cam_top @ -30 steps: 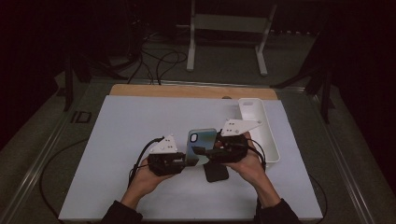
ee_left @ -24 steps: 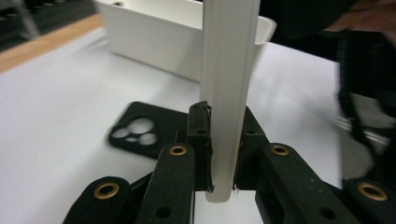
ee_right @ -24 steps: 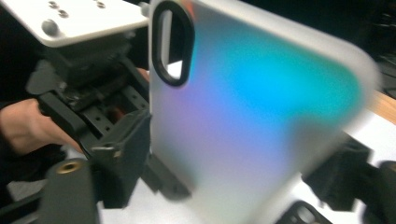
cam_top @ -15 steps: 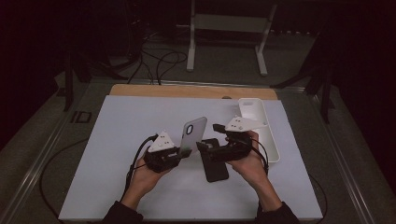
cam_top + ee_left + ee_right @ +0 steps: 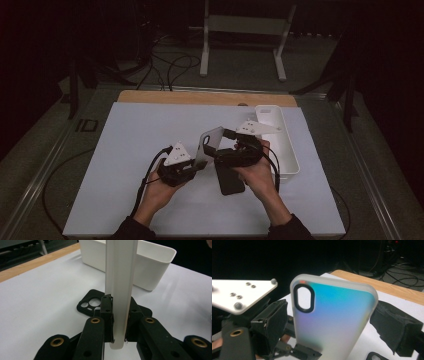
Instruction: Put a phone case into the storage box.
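Note:
A translucent, iridescent phone case (image 5: 210,142) stands tilted up off the white table. My left gripper (image 5: 199,167) is shut on its lower end. In the left gripper view the case (image 5: 121,290) rises edge-on between the two black jaws of the left gripper (image 5: 118,322). The right gripper view faces the back of the case (image 5: 332,320) and its oval camera cutout. My right gripper (image 5: 221,152) is just right of the case and open, with one foam pad (image 5: 397,327) beside the case's edge. A black phone case (image 5: 230,177) lies flat under the right hand.
A long white bin (image 5: 282,150) stands at the table's right side, close behind the right hand. A wooden strip (image 5: 200,97) runs along the far edge. The left half of the white table top (image 5: 135,135) is bare. Cables trail from both grippers.
The translucent case lay flat between the grippers a second ago. It has been tipped up and now stands steeper. The black case underneath has come into view.

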### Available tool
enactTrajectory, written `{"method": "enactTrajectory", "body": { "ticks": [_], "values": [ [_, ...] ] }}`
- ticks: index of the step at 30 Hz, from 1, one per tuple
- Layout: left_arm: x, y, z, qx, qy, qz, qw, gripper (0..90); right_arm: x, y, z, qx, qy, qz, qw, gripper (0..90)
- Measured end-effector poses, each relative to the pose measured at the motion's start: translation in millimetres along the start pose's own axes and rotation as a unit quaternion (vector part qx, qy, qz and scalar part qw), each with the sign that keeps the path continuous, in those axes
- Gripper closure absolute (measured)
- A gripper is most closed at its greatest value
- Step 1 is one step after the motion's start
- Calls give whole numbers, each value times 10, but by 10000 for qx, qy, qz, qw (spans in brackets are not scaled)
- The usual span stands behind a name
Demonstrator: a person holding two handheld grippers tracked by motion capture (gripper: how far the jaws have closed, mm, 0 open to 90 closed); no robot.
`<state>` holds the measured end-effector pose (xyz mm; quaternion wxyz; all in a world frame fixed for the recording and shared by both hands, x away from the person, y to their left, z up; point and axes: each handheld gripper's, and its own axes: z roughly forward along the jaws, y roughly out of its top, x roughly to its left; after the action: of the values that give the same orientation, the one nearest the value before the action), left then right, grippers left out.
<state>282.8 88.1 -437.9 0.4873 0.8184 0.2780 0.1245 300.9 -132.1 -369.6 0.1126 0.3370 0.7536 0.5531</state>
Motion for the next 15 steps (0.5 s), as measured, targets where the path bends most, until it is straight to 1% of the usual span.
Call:
{"method": "enactTrajectory", "body": {
  "ticks": [1, 3, 4, 6, 10, 15],
  "values": [
    [-3, 4, 1, -3, -26, -3, 10000, 808, 3, 2, 13, -10, -33, 31, 10000, 155],
    [-20, 7, 6, -23, -14, 1, 10000, 809, 8, 4, 27, -23, -29, 55, 10000, 156],
    [-22, 8, 9, -15, -35, -3, 10000, 809, 31, 10, 52, -57, -99, 61, 9999, 162],
    [-33, 5, 22, -17, -32, -5, 10000, 809, 34, 11, 57, -66, -104, 67, 9999, 161],
    [-48, 1, 45, -6, -61, -56, 10000, 809, 57, 15, 89, -134, -182, 130, 9997, 157],
    [-94, 1, 86, 29, -99, -53, 9999, 809, 78, 9, 119, -181, -239, 137, 9995, 147]
  ]
}}
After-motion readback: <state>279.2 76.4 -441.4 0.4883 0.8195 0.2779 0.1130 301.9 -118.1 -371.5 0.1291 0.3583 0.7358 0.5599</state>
